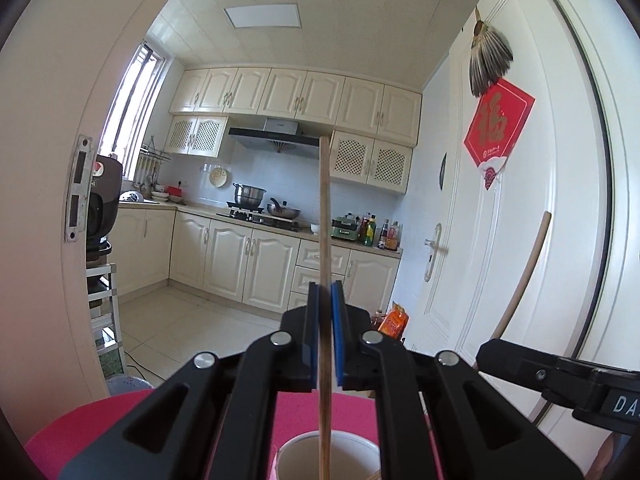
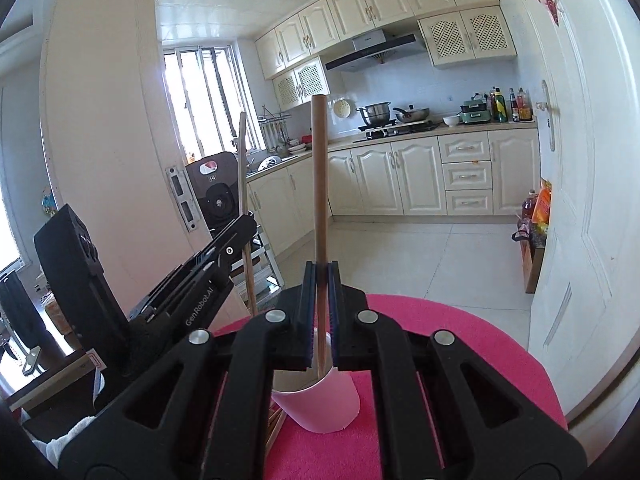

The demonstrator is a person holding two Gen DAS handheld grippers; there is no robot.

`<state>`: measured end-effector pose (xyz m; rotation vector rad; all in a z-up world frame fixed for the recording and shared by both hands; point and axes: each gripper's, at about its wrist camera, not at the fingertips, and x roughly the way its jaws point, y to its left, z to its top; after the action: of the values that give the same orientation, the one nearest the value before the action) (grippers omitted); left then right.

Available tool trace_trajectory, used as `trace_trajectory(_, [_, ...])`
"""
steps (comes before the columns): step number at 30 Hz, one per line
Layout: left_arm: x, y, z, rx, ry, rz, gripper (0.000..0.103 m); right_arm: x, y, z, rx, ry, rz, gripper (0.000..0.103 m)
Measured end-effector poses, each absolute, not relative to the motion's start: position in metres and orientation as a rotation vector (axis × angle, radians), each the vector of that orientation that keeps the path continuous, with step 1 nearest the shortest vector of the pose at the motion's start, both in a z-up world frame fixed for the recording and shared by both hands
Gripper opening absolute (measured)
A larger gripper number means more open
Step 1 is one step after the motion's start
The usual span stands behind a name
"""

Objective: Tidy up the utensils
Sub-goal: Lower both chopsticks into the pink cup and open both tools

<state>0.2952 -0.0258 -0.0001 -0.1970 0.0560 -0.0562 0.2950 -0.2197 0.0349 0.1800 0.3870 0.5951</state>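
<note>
A wooden chopstick (image 1: 325,240) stands upright between the blue pads (image 1: 338,320) of the left tool (image 1: 325,336), which is clamped on it. Its lower end dips into a white paper cup (image 1: 304,446) directly below the tool; the tip is hidden inside the cup.

A second, thicker-looking chopstick (image 2: 320,184) is gripped the same way by the right tool (image 2: 320,312), whose pads are pressed against it. Its lower end also enters the cup (image 2: 324,404), which leans slightly on a pink mat (image 2: 460,344) covering the round bench.

More wooden sticks (image 2: 276,424) lie on the mat just left of the cup, mostly hidden behind the right tool's body, so their number is unclear. Each tool appears at the edge of the other's view, cut off by the frame. Beyond is a cream kitchen.
</note>
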Motion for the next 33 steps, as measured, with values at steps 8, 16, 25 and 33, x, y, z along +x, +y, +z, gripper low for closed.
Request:
trace_trajectory(8, [0.288, -0.026, -0.009, -0.150, 0.141, -0.061, 0.011, 0.291, -0.209, 0.024, 0.157, 0.425, 0.575, 0.007])
trace_trajectory(16, [0.254, -0.012, -0.001, -0.121, 0.165, -0.030, 0.042, 0.282, -0.213, 0.023, 0.159, 0.429, 0.519, 0.007])
trace_trajectory(25, [0.193, 0.016, 0.015, -0.096, 0.183, 0.024, 0.064, 0.246, -0.218, 0.043, 0.139, 0.394, 0.454, 0.018])
trace_trajectory(33, [0.167, 0.063, -0.007, -0.167, 0.445, -0.027, 0.071, 0.196, -0.225, 0.050, 0.097, 0.356, 0.399, 0.053])
